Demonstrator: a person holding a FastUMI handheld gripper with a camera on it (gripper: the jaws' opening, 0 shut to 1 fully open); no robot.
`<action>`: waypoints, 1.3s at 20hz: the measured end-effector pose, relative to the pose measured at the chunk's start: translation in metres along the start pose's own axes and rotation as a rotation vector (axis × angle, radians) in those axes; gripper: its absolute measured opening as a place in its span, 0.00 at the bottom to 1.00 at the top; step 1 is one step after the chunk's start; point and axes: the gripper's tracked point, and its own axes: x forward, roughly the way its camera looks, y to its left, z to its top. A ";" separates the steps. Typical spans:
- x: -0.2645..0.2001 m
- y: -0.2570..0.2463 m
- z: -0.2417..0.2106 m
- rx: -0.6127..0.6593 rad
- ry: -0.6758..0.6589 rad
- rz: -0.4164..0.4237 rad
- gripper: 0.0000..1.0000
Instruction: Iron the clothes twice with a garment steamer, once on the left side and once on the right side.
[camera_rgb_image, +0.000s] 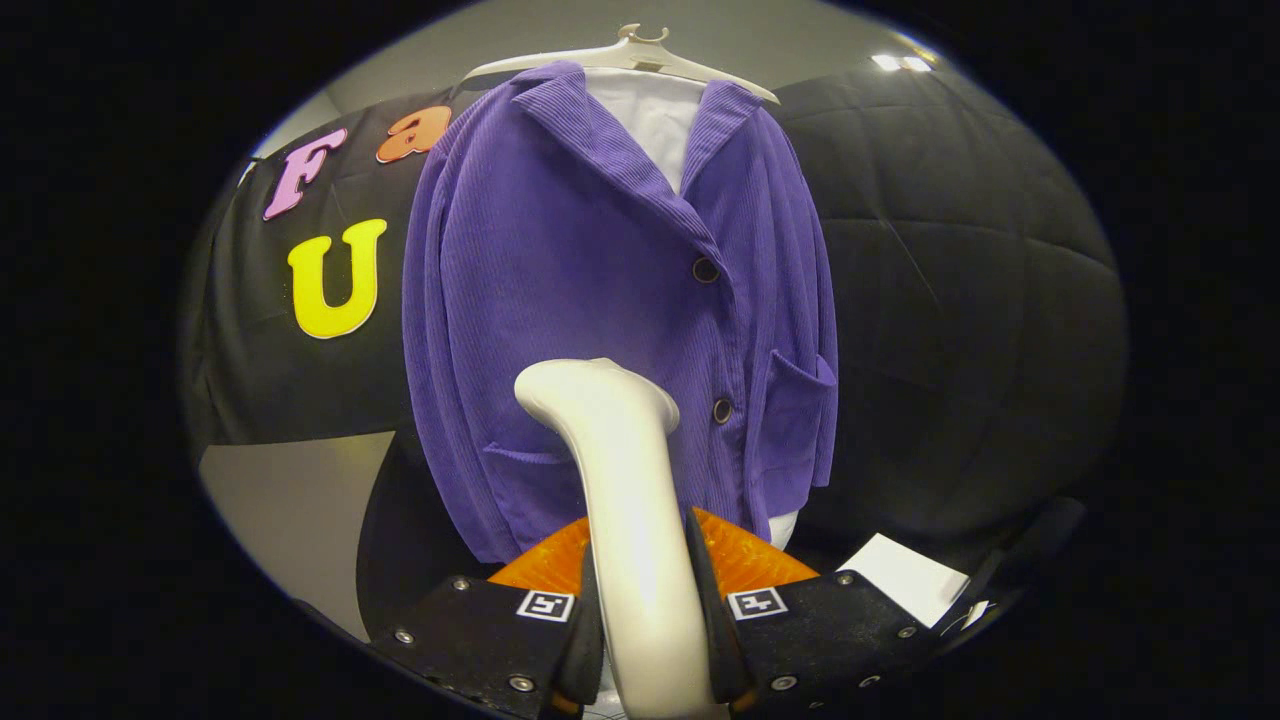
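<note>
A smooth, pale garment steamer (625, 480) with a curved neck and rounded head stood upright between the two fingers of the gripper (645, 640), which were closed on its handle from both sides, so the tool was firmly held. Its head reached up in front of the lower middle of a purple jacket (560, 270), near the bottom button and above the hem; whether the head touched the cloth could not be told. The jacket was ribbed corduroy with a wide collar, dark round buttons down the front and patch pockets low on each side. It hung buttoned and facing the gripper on a light hanger (640, 50), over a white shirt (650, 115) that showed at the open neck, likely hung this way so the front panels fell flat for steaming. Judging by the task, the head seemed poised low for a pass along one side of the front. Just behind the fingers lay something orange and textured (740, 555), and a white sheet-like object (905, 575) sat off to one side, with black quilted cloth behind everything.
</note>
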 end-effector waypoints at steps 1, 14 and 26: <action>-0.001 0.000 -0.007 -0.004 0.010 -0.007 0.41; 0.002 0.002 -0.091 -0.058 0.157 -0.055 0.42; -0.022 -0.023 -0.099 -0.023 0.235 0.028 0.42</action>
